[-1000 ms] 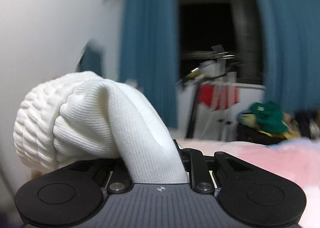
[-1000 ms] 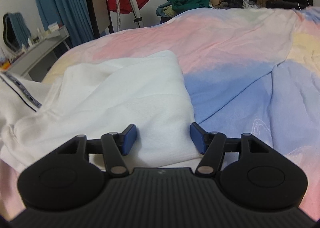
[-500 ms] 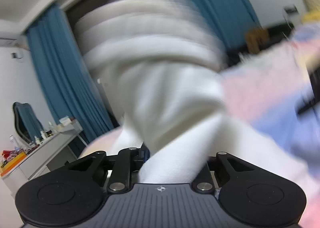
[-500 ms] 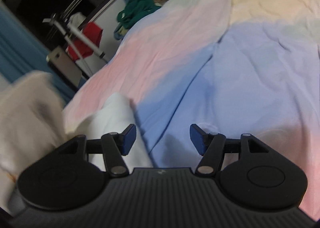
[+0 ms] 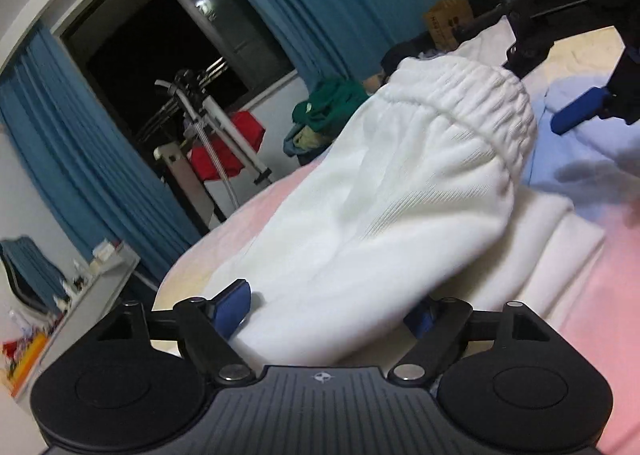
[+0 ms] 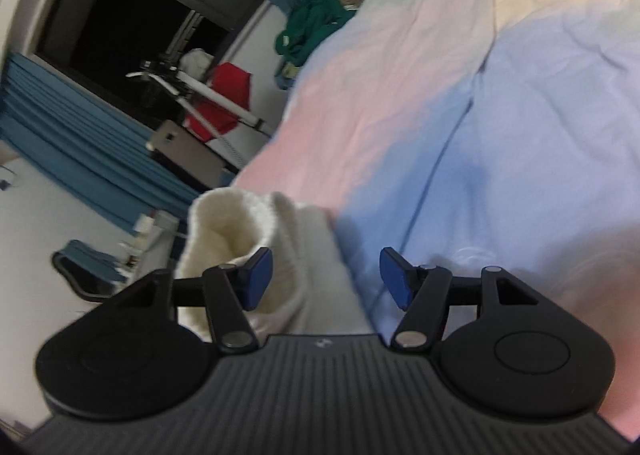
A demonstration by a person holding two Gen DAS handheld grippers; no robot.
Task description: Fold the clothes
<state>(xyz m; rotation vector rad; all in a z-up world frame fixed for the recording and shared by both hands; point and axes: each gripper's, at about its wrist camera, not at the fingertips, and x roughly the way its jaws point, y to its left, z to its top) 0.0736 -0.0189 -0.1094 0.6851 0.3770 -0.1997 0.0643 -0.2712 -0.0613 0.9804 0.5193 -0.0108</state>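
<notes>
The left tongs point(image 5: 326, 309) are spreading apart, and the white garment point(image 5: 384, 211) lies loose between their blue pads point(image 5: 232, 301), which no longer press on it. Its ribbed elastic cuff point(image 5: 472, 107) stands up at the far end, bunched and leaning toward the right tongs point(image 5: 576, 111), which show in the left wrist view hanging just beyond it. The right tongs point(image 6: 324, 279) stand released with nothing gripped; the same cuff point(image 6: 228, 223) sits beside their left pad point(image 6: 258, 277), and part of the cloth runs under the gap without being pinched. The garment rests on the bed point(image 6: 500, 143), partly over a flat white folded layer point(image 5: 560, 239) on the pastel quilt.

The risk, as I judge it, is that the released sleeve does not stay flat: the cuff is piled high and could roll off the folded layer, undoing the fold. As the left tongs draw back, a pad might also snag the knit and drag it askew. The right tongs, so close to the cuff, could knock it if they swing in carelessly.
</notes>
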